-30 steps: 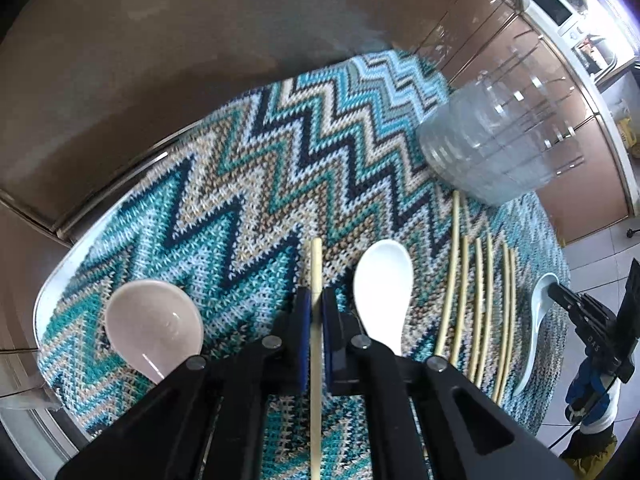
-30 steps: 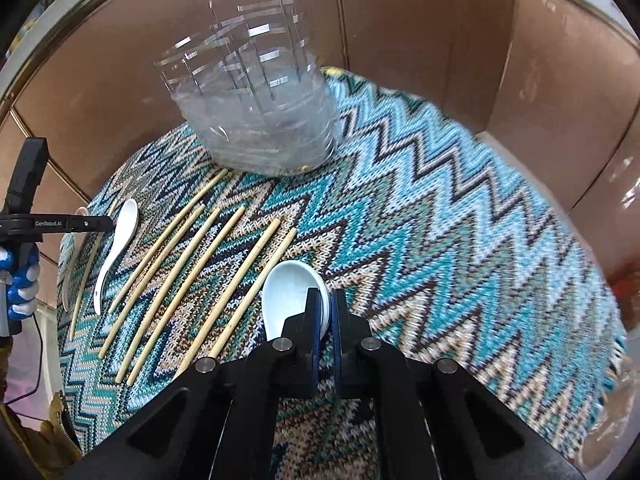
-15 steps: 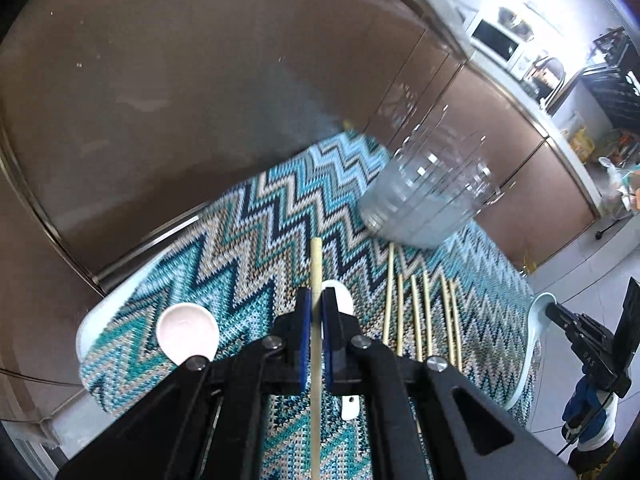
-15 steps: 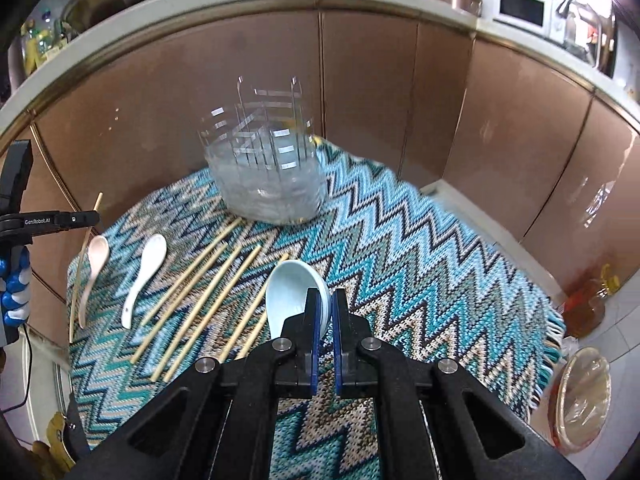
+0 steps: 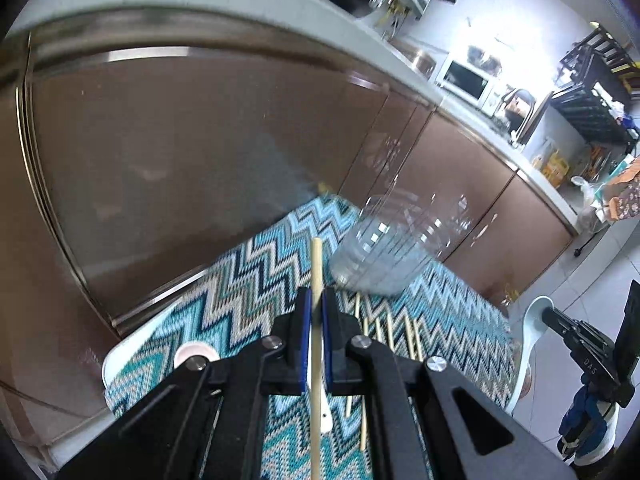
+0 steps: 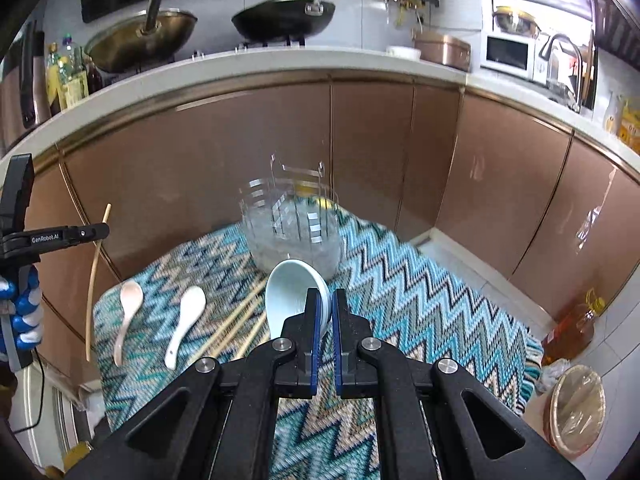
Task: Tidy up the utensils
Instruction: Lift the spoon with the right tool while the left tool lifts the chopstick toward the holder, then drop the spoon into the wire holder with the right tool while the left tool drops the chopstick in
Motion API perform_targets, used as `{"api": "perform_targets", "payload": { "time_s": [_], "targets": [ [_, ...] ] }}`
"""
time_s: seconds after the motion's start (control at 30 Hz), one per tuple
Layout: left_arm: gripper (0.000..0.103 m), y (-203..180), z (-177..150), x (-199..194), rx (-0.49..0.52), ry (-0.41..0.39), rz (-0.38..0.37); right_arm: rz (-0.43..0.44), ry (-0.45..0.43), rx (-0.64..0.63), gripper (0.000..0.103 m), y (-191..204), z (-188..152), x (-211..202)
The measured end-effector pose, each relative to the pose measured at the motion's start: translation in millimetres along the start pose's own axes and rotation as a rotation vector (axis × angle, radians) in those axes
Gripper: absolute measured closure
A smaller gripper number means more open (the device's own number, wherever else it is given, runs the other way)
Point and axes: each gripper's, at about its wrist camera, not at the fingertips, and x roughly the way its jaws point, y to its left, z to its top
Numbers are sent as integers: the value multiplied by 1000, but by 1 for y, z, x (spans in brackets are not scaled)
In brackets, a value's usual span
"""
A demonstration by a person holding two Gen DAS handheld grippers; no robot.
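Left wrist view: the left tongs [image 5: 316,308] fill the lower middle of the frame, their two blue-lined pads clamped on a single pale chopstick [image 5: 316,276]. The chopstick runs straight up between the pads, its tip standing a little beyond them and its other end passing down out of the bottom of the frame. The tongs hang in the air above a small surface [image 5: 240,300] covered with a teal, white and navy zigzag cloth. On the cloth, just right of the tongs, several more chopsticks [image 5: 408,336] lie side by side. Past them, at the far end of the cloth, stands a clear plastic utensil holder [image 5: 396,248], blurred here. A pink spoon's bowl [image 5: 192,354] peeks out to the left behind the tongs' arm.

Right wrist view: the right tongs [image 6: 326,316] are clamped on the handle of a pale blue ceramic spoon [image 6: 292,292], whose bowl rises just above and left of the pads, lifted clear of the cloth. Directly beyond it stands the clear holder [image 6: 292,232] with its upright dividers. On the cloth to the left lie the loose chopsticks [image 6: 236,320], then a white spoon [image 6: 186,320], then the pink spoon [image 6: 128,312]. At the far left edge the other tongs [image 6: 102,230] show from the side, holding their chopstick [image 6: 94,276] in the air, gripped by a hand in a blue and white glove [image 6: 22,316]. Brown cabinet fronts curve behind the surface.
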Motion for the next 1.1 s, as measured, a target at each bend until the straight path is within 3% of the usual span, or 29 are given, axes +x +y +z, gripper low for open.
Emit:
{"api": "perform_targets", "payload": {
  "time_s": [0.33,0.47,0.63,0.9,1.1],
  "targets": [
    [98,-48,71,-11,41,-223,-64,-17,-181,40,98,12,62,3],
    [98,-69,101,-4,41,-337,-98,-86,-304,72,98,7,92,15],
    [98,-101,125,33,66,-459,-102,-194,-417,83,98,0,113,45],
    [98,-129,120,106,131,-566,-13,-286,-503,94,98,-4,116,108],
    [98,-123,95,151,125,-524,7,-309,-466,64,96,5,89,149]
  ]
}}
